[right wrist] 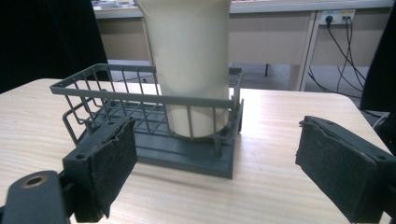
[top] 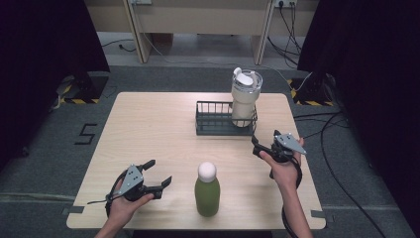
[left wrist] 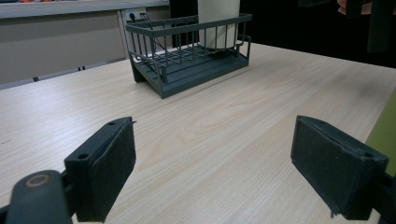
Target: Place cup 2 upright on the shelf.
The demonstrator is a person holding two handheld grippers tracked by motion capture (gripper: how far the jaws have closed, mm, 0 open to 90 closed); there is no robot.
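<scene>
A cream tumbler with a white lid stands upright in the right end of a dark wire basket at the back of the wooden table. A green bottle with a round white cap stands near the front edge. My left gripper is open to the left of the bottle, nothing between its jaws, which point toward the basket. My right gripper hovers just in front and right of the basket. Its jaws stand open and empty, facing the tumbler behind the basket's bars.
The left half of the table is bare wood. A sliver of the green bottle shows at the right edge of the left gripper view. Desk legs and cables lie on the floor behind the table.
</scene>
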